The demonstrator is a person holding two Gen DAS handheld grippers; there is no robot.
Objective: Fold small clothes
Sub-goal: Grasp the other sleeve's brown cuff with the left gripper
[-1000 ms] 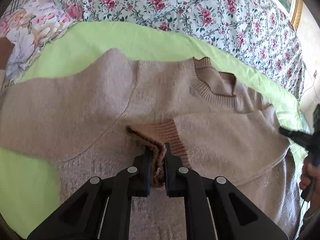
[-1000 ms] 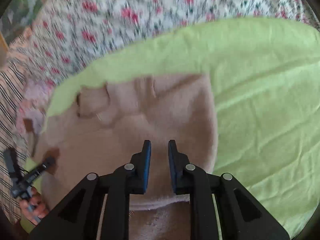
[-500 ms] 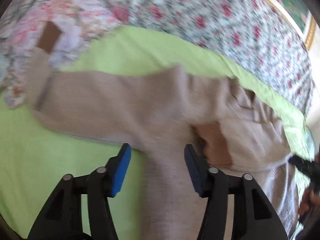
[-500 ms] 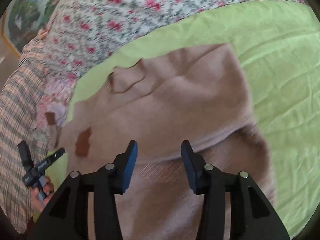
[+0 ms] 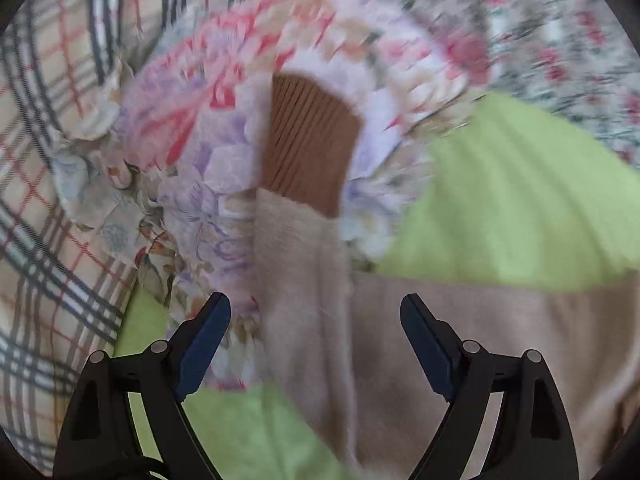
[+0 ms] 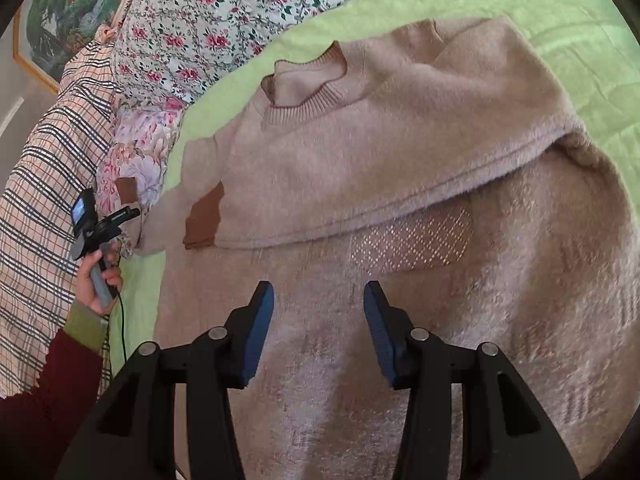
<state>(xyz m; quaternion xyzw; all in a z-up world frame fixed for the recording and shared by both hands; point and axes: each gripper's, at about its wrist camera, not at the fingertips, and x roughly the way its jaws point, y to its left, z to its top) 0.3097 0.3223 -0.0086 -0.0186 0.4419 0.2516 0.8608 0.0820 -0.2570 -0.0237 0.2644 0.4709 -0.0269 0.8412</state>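
Your left tongs [image 5: 316, 320] are opening over the sweater [image 6: 400, 184] sleeve, its brown cuff [image 5: 310, 148] ahead; your right tongs [image 6: 319, 310] gape empty above its body.

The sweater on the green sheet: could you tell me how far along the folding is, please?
One sleeve already lies folded across the sweater's chest. The other sleeve lies stretched out onto the floral pillow, with the left hand-held gripper opening over it, nothing gripped. The right hand-held gripper hovers empty. Body folds remain.
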